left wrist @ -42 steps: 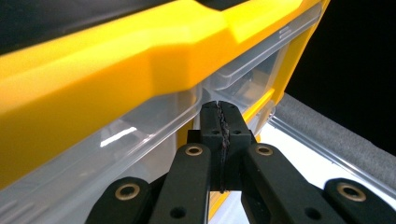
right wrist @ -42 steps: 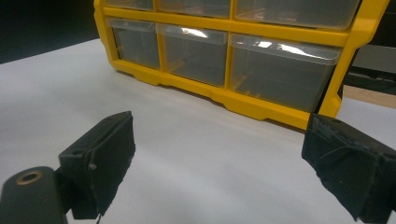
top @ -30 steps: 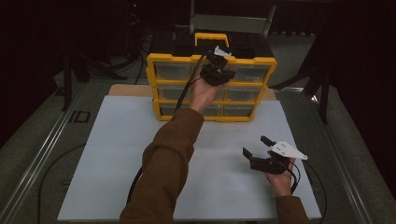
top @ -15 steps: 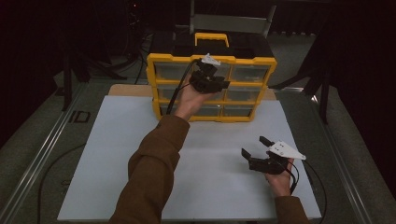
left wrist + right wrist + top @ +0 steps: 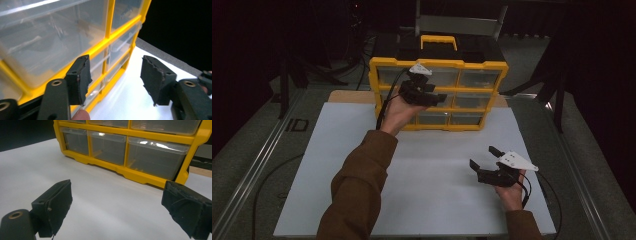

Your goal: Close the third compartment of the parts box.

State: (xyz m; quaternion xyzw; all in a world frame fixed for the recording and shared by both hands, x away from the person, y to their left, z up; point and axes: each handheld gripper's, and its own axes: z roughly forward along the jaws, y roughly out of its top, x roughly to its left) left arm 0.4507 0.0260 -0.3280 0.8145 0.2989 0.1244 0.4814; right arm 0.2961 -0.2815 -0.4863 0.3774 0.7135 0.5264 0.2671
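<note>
The yellow drawer cabinet [image 5: 439, 95] stands upright at the far edge of the white table [image 5: 422, 175], its clear drawers facing the person. The left gripper [image 5: 432, 97] is raised against the cabinet's front at the middle row, jaws spread apart and gripping nothing, one jaw close before a clear drawer [image 5: 50, 42], the other off the cabinet's side. The right gripper [image 5: 484, 162] hovers low over the table well in front of the cabinet, jaws wide and empty.

One yellow drawer cabinet [image 5: 439, 95] stands at twelve o'clock on the desk [image 5: 427, 165], with nine clear drawers [image 5: 479, 79] in three rows of three and one handle [image 5: 438, 40]. Two tools: left tool [image 5: 437, 95], right tool [image 5: 482, 157].
</note>
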